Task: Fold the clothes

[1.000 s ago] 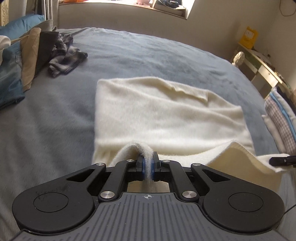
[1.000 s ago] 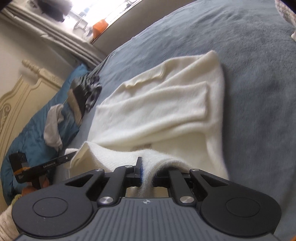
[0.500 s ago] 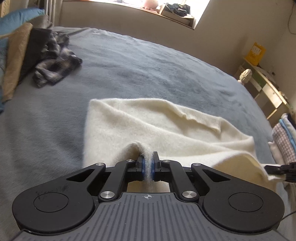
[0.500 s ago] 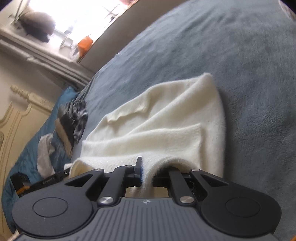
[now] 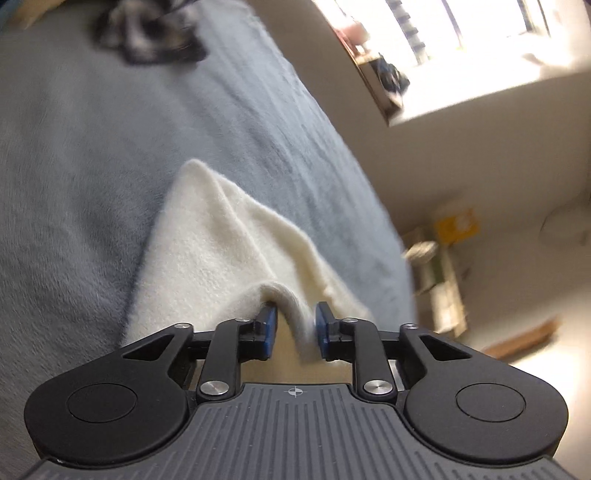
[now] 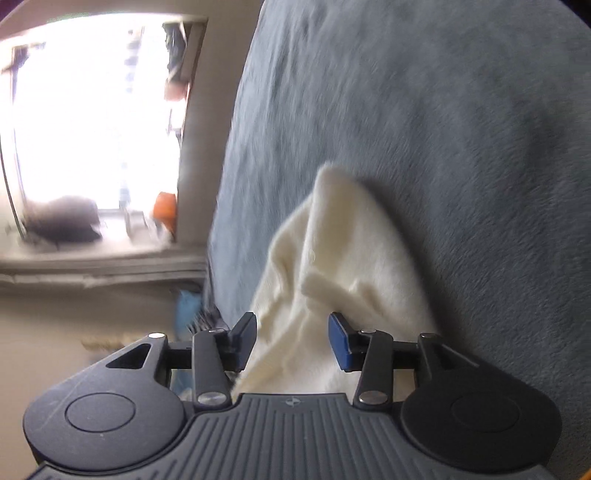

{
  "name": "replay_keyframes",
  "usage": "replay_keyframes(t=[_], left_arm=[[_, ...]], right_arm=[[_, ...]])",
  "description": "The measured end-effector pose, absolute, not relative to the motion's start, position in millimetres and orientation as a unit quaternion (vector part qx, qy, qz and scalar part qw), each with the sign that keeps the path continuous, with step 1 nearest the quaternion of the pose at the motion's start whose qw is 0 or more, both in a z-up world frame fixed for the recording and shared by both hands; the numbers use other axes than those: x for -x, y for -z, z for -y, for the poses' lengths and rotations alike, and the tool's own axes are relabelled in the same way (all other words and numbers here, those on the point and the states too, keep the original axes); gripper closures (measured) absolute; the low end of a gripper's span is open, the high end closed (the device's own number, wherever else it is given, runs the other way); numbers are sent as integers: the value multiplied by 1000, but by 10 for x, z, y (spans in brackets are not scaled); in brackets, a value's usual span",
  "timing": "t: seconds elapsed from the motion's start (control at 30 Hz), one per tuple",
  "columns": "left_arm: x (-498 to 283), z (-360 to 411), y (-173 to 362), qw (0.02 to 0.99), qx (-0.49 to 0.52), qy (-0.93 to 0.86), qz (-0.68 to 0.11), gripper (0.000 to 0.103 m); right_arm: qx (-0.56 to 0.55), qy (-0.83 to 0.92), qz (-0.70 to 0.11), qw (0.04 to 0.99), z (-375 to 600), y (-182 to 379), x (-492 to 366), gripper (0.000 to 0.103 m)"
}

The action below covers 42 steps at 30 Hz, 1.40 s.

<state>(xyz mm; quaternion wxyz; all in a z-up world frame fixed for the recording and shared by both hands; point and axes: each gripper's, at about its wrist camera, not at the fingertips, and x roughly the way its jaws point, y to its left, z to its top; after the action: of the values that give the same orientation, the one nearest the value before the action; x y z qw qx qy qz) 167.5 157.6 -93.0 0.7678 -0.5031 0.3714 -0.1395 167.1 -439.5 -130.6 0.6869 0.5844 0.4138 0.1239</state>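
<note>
A cream knitted garment lies folded on the grey-blue bedspread. My left gripper sits low at its near edge with its jaws opening. A ridge of cream cloth still stands in the gap, leaning on the right blue pad, and the left pad is clear of it. In the right wrist view the same garment lies on the bedspread. My right gripper is also opening, and the cloth lies loose between its spread pads.
A dark crumpled garment lies at the far end of the bed. Beyond the bed's right edge stand a pale bedside table and a wall with a bright window. The right wrist view shows the window at left.
Both grippers were shut on the cream cloth's near edge and now stand apart. Both have rolled and sunk toward the bed, carrying that edge forward over the rest of the garment.
</note>
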Motion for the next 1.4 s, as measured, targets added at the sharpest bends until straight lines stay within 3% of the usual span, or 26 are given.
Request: replay_keyframes(t=[0.03,0.2,0.4,0.47,0.53,0.6,0.67,0.8,0.93,1.23,1.4], left_arm=[[-1661,-1655,950,762,525,130,-357,64],[-1573,-1953,876,755,565,99,-317,63],[-1148,-1841,519,796,444,142,-386,60],[-865,-1789,500,799,420,160,-401,51],[-582,-1769,532,794,412,172,-413,39],[-344,-1732,626,788,414,169,-424,33],[-195,-1691,787,782,428,161,-424,27],[-122,-1623,1107,772,450,120,-433,26],[-109,-1563,1307,773,464,100,-422,25],[-233,-1459,1380,802,459,86,-372,24],[-381,-1448,1401,804,455,100,-369,32]], right_arm=[[-587,-120,-410,688,4420,1321,-1650,57],[-594,-109,-397,691,4500,1353,-1497,56],[-588,-203,-392,677,4481,1099,-1144,56],[-575,-252,-402,667,4425,967,-972,56],[-571,-289,-415,647,4349,922,-760,50],[-589,-290,-436,616,4237,1052,-527,33],[-611,-271,-459,586,4127,1256,-316,32],[-632,-180,-497,566,4026,1783,-79,32],[-687,-108,-432,574,4216,2033,9,33],[-710,-57,-367,598,4264,2148,-20,36],[-697,-67,-358,618,4211,2134,-184,38]])
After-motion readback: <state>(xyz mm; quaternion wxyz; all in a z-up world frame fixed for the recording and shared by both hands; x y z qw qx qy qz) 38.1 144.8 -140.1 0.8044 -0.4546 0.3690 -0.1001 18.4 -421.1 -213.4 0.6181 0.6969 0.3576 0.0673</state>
